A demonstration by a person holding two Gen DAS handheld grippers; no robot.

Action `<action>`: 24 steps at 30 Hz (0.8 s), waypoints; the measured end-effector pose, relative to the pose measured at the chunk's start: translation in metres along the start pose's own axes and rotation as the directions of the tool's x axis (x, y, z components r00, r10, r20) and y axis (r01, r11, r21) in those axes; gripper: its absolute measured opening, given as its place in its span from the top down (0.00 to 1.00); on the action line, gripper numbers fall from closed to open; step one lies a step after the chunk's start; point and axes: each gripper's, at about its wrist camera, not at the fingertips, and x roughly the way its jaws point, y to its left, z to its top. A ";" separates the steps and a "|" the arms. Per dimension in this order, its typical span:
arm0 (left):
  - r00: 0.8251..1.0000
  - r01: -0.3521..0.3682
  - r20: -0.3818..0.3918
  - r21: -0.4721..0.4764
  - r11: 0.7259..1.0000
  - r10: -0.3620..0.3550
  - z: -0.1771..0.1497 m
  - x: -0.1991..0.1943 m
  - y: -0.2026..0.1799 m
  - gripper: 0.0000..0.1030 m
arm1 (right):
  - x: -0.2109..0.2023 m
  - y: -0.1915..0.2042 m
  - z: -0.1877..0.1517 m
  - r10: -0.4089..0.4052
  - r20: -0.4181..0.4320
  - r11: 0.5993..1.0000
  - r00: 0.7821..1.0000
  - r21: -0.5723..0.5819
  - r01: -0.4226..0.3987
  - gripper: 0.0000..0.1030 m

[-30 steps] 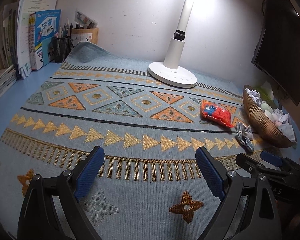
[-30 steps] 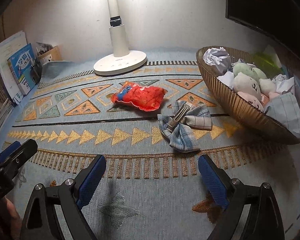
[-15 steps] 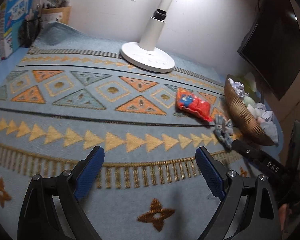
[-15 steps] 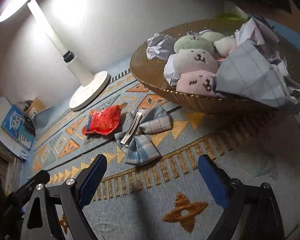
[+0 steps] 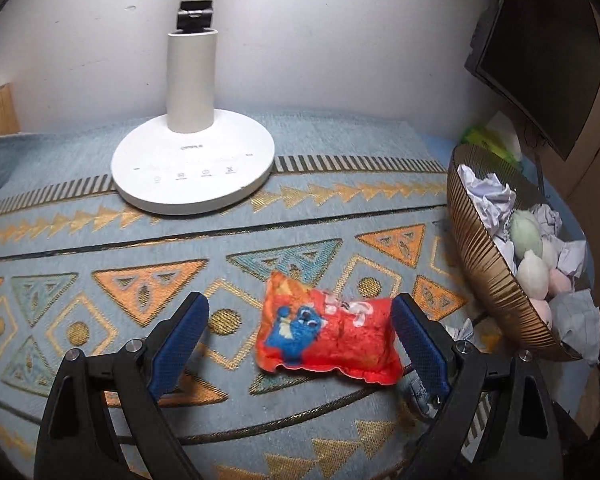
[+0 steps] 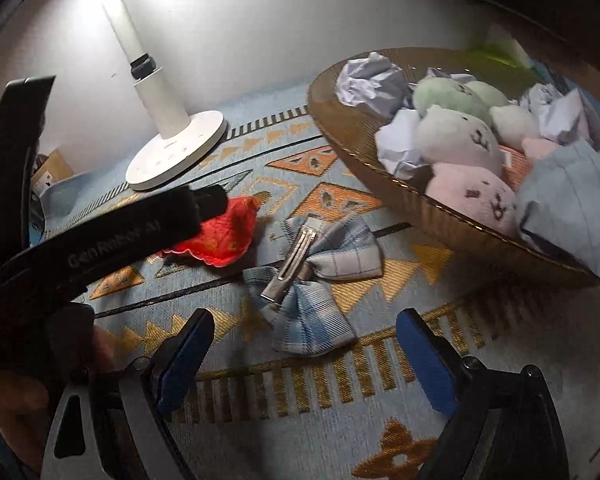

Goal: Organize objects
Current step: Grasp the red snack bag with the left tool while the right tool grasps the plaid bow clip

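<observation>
Your left gripper [image 5: 300, 340] stands wide over the red pouch [image 5: 328, 340], with bare mat [image 5: 100, 240] on the pouch's left side; its right finger [image 5: 418, 344] sits close against the pouch's end. Just right of that finger the plaid bow clip [image 6: 312, 272] lies on the mat, and beyond it the bowl [image 5: 484, 276] blocks the mat's right edge, heaped with paper balls and soft toys. The lamp base [image 5: 192, 168] takes the back middle of the mat. In front of your right gripper [image 6: 304, 356], whose jaws have just been closing on nothing, the near strip of mat is free up to the bow clip. The left gripper's body crosses low on that side, over the pouch.
</observation>
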 end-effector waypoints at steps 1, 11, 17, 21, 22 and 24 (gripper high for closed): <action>1.000 0.017 -0.020 0.018 1.000 -0.017 -0.001 0.004 -0.001 0.10 | 0.003 0.004 0.002 -0.014 0.002 1.000 1.000 -0.019 0.014 0.19; 0.998 0.027 -0.056 0.132 0.991 -0.019 -0.012 0.003 -0.013 0.43 | 0.006 0.004 0.007 -0.020 0.025 0.995 0.999 -0.102 0.022 0.75; 1.000 0.004 -0.010 0.216 0.976 -0.002 -0.039 -0.044 0.002 0.51 | -0.032 0.000 -0.019 0.179 0.037 0.967 0.983 -0.192 -0.169 0.76; 1.000 -0.001 0.008 0.270 0.963 -0.001 -0.066 -0.084 0.018 0.51 | -0.055 0.016 -0.043 0.231 0.084 0.921 0.969 -0.340 -0.190 0.76; 1.000 -0.011 0.011 0.256 0.966 0.009 -0.074 -0.094 0.024 0.51 | -0.055 0.017 -0.045 0.246 0.073 0.920 0.966 -0.332 -0.209 0.76; 1.000 -0.030 0.009 0.210 0.977 0.029 -0.088 -0.108 0.036 0.51 | -0.049 0.018 -0.046 0.261 0.053 0.922 0.964 -0.310 -0.233 0.76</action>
